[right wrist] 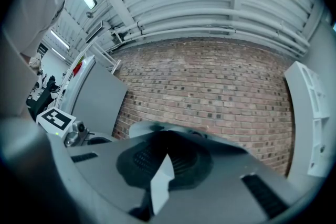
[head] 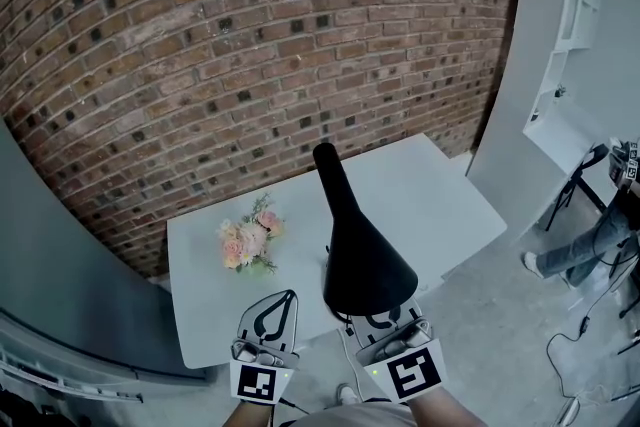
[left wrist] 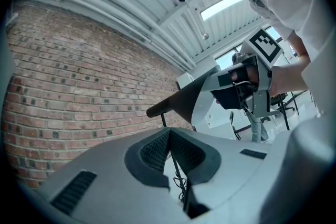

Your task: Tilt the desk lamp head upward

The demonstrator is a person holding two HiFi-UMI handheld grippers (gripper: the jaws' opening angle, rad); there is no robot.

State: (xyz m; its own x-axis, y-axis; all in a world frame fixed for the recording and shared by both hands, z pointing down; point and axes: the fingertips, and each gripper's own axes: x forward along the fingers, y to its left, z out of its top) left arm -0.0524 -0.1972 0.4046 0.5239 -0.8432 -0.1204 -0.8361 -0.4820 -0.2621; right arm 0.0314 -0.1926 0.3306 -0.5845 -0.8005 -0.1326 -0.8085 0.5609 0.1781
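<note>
The black cone-shaped lamp head (head: pixel 358 250) rises over the white table (head: pixel 440 205), its narrow neck pointing at the brick wall and its wide rim towards me. My right gripper (head: pixel 386 317) sits under that rim, shut on the lamp head's edge. In the right gripper view a pale sliver of the shade (right wrist: pixel 161 182) is pinched between the jaws of the right gripper (right wrist: pixel 167 153). My left gripper (head: pixel 288 297) hovers just left of the lamp, shut and holding nothing. The left gripper view shows its closed jaw tips (left wrist: pixel 169 132), the lamp head (left wrist: pixel 181 101) and the right gripper (left wrist: pixel 245 84) beyond.
A small bunch of pink flowers (head: pixel 250 240) lies on the table left of the lamp. A brick wall (head: pixel 250 45) stands behind. A grey panel (head: pixel 50 255) is at left, a white shelf unit (head: pixel 560 45) at right. A person's leg (head: pixel 585 250) and floor cables (head: pixel 590 345) are at right.
</note>
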